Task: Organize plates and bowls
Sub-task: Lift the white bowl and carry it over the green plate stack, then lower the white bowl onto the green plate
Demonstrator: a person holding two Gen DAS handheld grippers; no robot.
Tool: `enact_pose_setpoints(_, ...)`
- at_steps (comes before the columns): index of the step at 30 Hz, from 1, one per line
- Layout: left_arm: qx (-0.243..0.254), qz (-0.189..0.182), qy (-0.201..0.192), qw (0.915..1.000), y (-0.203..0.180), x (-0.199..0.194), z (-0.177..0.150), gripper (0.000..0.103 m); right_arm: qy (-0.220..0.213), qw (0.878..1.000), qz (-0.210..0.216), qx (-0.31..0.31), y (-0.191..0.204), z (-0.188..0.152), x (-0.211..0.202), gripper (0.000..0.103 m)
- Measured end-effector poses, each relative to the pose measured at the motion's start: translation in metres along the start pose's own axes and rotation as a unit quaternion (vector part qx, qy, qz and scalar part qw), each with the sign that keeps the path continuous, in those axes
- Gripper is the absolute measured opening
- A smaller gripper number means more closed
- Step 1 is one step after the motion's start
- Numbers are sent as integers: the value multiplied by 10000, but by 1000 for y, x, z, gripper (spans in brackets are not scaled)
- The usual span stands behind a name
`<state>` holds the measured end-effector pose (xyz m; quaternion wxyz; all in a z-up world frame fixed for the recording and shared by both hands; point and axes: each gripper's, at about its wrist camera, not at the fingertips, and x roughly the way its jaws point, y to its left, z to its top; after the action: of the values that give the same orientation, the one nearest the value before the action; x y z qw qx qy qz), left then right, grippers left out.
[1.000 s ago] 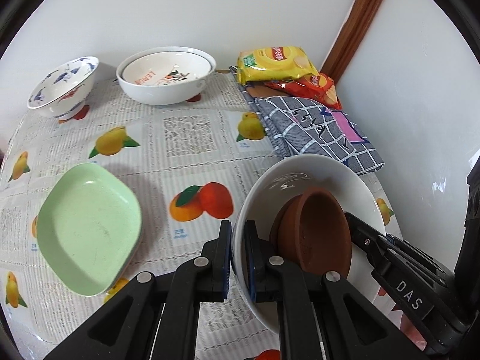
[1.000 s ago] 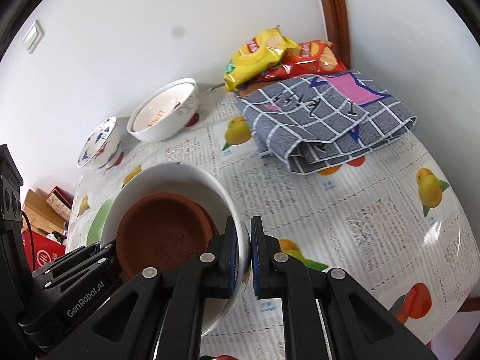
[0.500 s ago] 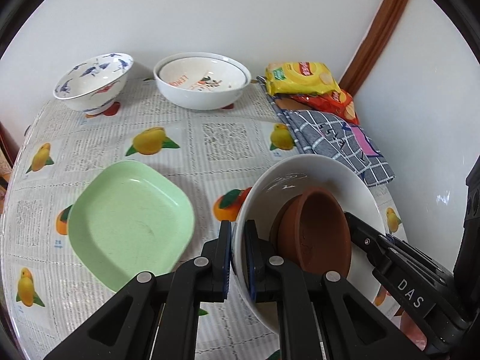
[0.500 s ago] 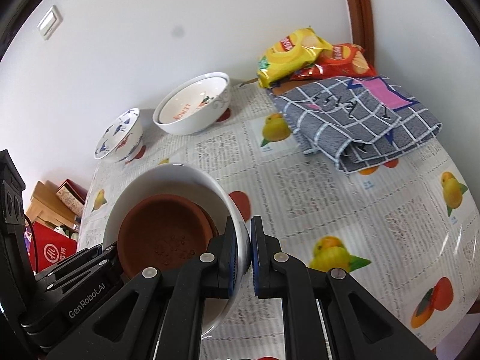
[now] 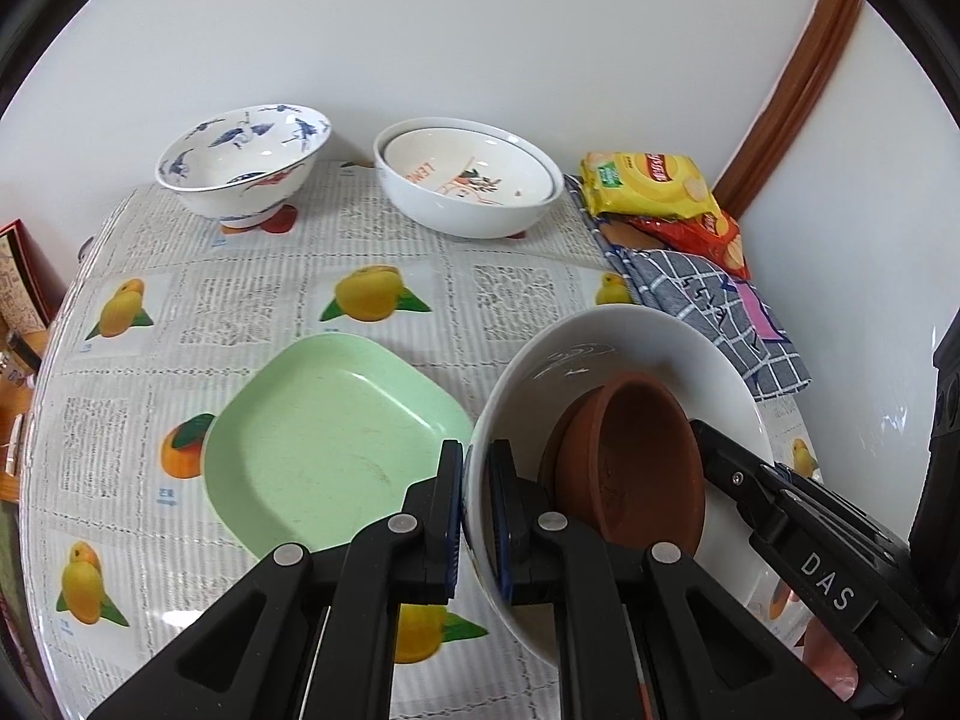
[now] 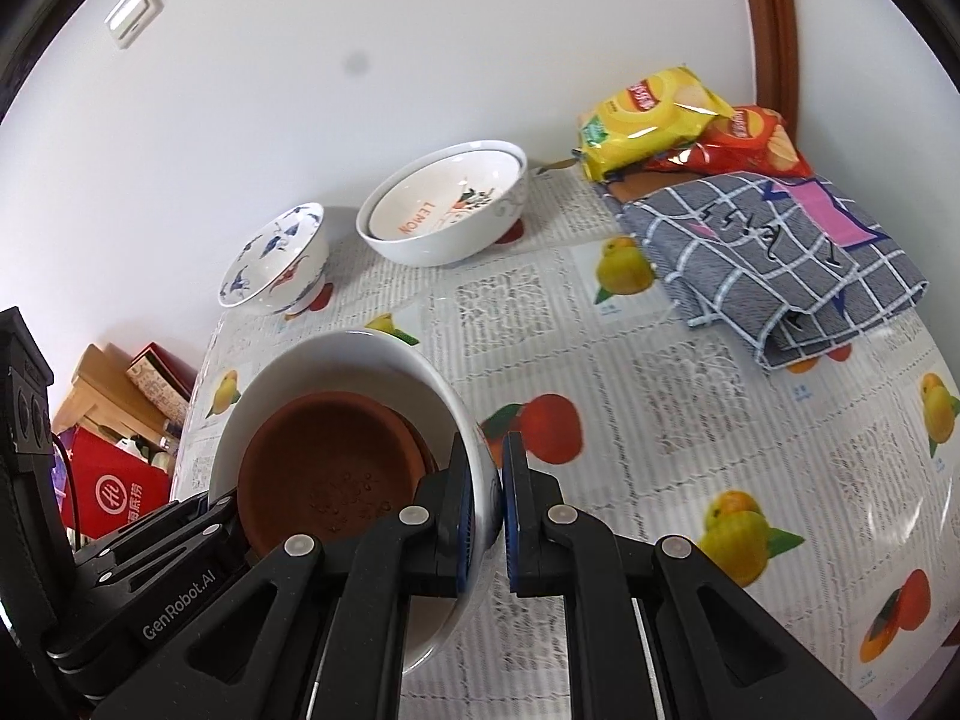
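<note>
- Grip first: the left tool (image 5: 475, 516) is clamped on the near-left rim of the white bowl (image 5: 714, 360), one finger outside the wall and one inside, and the right tool (image 6: 492, 516) is clamped on the opposite rim the same way.
- Two holds on opposite sides probably serve to keep a wide, heavy bowl from swinging or tipping, which a single pinch on a thin rim would likely allow.
- Inside the white bowl sits a brown dish (image 5: 636, 462), nested and leaning against the wall, so both pieces travel as one load.
- The bowl appears to be held above the counter (image 5: 492, 294), tilted toward the cameras, though whether its base touches the cloth is hidden by the tools.
- Just beside it, to the left, a green plate (image 5: 324, 444) lies flat on the counter, a likely base for the stack since it is the flattest and widest piece.
- At the back near the wall stand a blue-patterned bowl (image 5: 246, 162) and a big bowl (image 5: 474, 186) with a smaller lemon-printed bowl (image 5: 468, 171) already nested in it, which suggests sorting like with like.
- Snack bags (image 5: 654, 186) and a folded cloth (image 5: 714, 312) fill the right corner, leaving the middle as working room.
- My judgement: the task is partway along, with the held pair not yet set down.
</note>
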<state>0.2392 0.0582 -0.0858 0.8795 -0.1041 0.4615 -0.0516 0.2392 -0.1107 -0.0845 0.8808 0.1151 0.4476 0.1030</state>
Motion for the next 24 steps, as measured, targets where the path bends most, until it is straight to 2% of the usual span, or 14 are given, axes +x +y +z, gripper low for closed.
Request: enact_pose_setpoints(24,-439,180,34,9989,69,8,8,9,227,9989,171,-367,60,4,45,9)
